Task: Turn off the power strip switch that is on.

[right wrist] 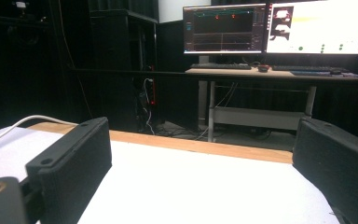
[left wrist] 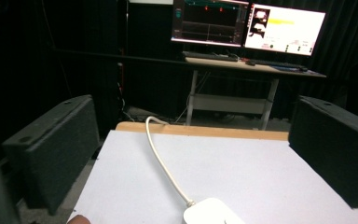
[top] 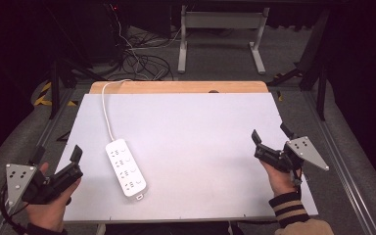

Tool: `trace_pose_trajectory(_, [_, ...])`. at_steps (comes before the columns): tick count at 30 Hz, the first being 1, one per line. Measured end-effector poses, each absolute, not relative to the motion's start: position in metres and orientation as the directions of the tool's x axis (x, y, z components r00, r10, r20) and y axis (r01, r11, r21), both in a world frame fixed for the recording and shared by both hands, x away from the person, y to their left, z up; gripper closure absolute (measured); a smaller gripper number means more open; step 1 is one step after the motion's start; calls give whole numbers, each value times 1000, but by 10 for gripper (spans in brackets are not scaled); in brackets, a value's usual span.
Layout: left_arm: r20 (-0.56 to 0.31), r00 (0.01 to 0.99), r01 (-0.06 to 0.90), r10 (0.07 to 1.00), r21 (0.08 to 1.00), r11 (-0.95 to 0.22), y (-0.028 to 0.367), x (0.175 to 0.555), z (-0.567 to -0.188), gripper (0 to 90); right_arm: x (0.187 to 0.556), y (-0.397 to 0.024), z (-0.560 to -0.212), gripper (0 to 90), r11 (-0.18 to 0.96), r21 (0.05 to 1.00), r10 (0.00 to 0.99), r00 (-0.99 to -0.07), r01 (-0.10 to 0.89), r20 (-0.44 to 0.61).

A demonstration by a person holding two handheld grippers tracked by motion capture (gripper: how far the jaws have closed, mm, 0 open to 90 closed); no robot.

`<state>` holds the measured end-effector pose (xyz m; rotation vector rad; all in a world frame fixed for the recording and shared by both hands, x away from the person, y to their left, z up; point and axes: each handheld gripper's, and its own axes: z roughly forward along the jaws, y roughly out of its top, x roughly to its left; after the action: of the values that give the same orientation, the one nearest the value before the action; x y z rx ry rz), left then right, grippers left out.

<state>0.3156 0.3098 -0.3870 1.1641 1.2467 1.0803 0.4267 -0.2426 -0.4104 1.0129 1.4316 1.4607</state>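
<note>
Nothing begun: left gripper (top: 71,164) and right gripper (top: 270,144) gape empty at the bench (top: 200,147) sides; power strip (top: 126,168) untouched near the left edge.

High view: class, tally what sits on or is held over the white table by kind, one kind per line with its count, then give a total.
Power strip, white, with its cord: 1
Hand-held grippers, both open and empty, left gripper and right gripper: 2
Total: 3
</note>
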Motion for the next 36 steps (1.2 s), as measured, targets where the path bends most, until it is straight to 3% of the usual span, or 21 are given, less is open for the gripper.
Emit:
trace_pose_trajectory(4, [-120, 61, 39, 991, 992, 118, 311, 316, -387, 83, 427, -242, -411, 51, 7, 1000, 943, -333, -21, -13])
trace_pose_trajectory(5, [-121, 71, 37, 990, 992, 119, 312, 315, -387, 159, 427, -242, -411, 51, 9, 1000, 943, -334, -22, -15])
trace_pose_trajectory(6, [-116, 82, 36, 990, 993, 114, 312, 315, -387, 159, 427, -242, -411, 51, 9, 1000, 943, -334, -22, -15])
trace_pose_trajectory(7, [-105, 106, 29, 989, 994, 102, 312, 314, -388, 228, 427, -242, -410, 51, 6, 1000, 942, -335, -21, -13])
trace_pose_trajectory(8, [-98, 121, 19, 988, 995, 96, 312, 313, -388, 408, 426, -242, -410, 51, -2, 1000, 941, -337, -24, -7])
trace_pose_trajectory(9, [-93, 128, 12, 987, 996, 92, 312, 312, -388, 408, 426, -242, -410, 51, -2, 1000, 941, -337, -24, -7])
trace_pose_trajectory(10, [-91, 145, 13, 985, 996, 90, 311, 312, -388, 554, 426, -242, -410, 51, -2, 1000, 942, -336, -26, -7])
trace_pose_trajectory(11, [-89, 151, 13, 985, 996, 88, 311, 311, -387, 554, 426, -242, -410, 51, -2, 1000, 942, -336, -26, -7])
trace_pose_trajectory(12, [-84, 155, 13, 984, 996, 83, 310, 311, -387, 665, 426, -242, -410, 51, 0, 1000, 942, -336, -28, -9])
trace_pose_trajectory(17, [-49, 135, 42, 990, 998, 43, 307, 310, -383, 896, 426, -242, -410, 51, -1, 1000, 941, -340, -28, -9])
trace_pose_trajectory(24, [-44, 149, 84, 988, 996, 31, 308, 309, -379, 898, 426, -242, -410, 52, -2, 1000, 940, -342, -23, -6])
trace_pose_trajectory(31, [61, 195, 151, 979, 984, -91, 300, 330, -380, 899, 426, -241, -410, 56, -1, 1000, 938, -347, -12, -3])
trace_pose_trajectory(35, [77, 233, 222, 970, 966, -130, 294, 351, -382, 898, 427, -242, -411, 57, -3, 1000, 938, -346, -7, 0])
trace_pose_trajectory(36, [60, 253, 291, 966, 947, -135, 292, 363, -384, 899, 427, -242, -411, 57, -3, 1000, 939, -345, -9, 0])
